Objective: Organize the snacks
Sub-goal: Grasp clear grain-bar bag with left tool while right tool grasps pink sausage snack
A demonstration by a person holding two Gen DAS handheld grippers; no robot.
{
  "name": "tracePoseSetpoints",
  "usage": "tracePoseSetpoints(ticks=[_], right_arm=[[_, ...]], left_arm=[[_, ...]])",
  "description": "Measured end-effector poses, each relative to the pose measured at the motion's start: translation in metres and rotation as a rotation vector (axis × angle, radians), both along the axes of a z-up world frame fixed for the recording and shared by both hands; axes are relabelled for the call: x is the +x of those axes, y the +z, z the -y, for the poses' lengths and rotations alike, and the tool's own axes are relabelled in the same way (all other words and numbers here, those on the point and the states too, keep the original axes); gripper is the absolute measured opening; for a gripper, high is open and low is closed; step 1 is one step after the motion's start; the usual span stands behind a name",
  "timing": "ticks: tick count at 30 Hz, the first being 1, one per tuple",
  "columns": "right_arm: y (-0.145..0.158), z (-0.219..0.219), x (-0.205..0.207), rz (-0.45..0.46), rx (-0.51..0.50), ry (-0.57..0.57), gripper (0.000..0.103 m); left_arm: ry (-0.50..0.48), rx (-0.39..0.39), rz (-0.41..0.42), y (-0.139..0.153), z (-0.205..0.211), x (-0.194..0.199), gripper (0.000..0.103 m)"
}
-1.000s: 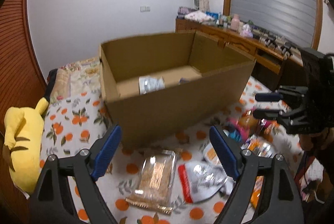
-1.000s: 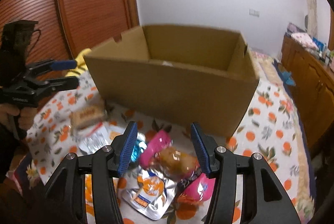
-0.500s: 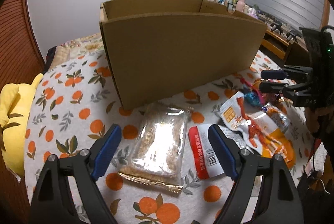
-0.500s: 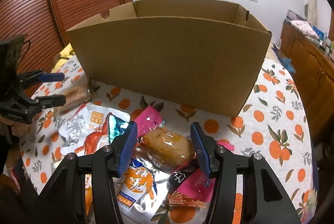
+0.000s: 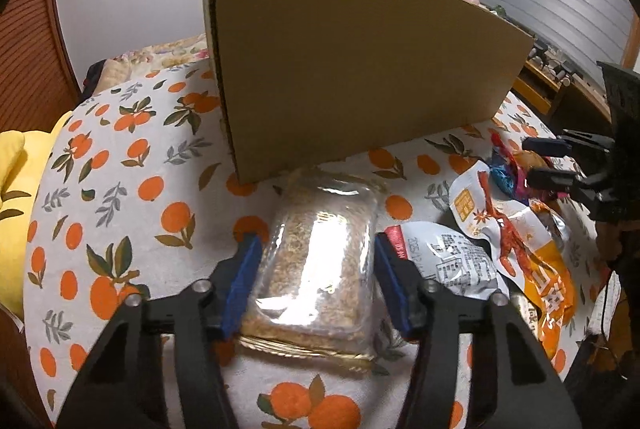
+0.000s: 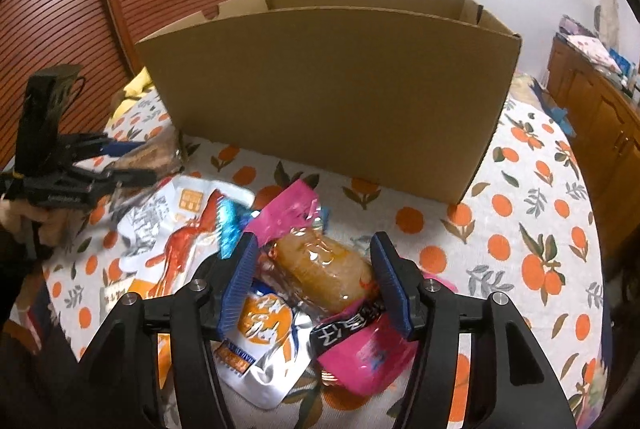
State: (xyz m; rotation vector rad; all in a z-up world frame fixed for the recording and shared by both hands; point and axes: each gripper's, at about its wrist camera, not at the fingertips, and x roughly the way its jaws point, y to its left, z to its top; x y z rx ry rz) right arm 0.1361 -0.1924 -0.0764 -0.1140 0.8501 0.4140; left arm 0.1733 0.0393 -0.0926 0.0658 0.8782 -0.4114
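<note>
An open cardboard box stood on the orange-print bedspread, its inside hidden from both wrist views. In front of it lay a heap of snack packets. The left gripper straddled a clear pack of brown crackers, pads at its sides; whether it gripped could not be told. The right gripper was spread around a clear-wrapped bun atop the heap.
</note>
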Motion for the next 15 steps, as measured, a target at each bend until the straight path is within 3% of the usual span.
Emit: tracePoseSetpoints(ticks=[6, 15], right_arm=[[-0.002, -0.006, -0.003, -0.018, -0.025, 0.033, 0.061], [-0.014, 0.007, 0.003, -0.036, 0.000, -0.024, 0.057]], left_arm=[[0.003, 0.014, 0.003, 0.000, 0.000, 0.000, 0.050], [0.011, 0.047, 0.012, 0.000, 0.004, -0.001, 0.048]])
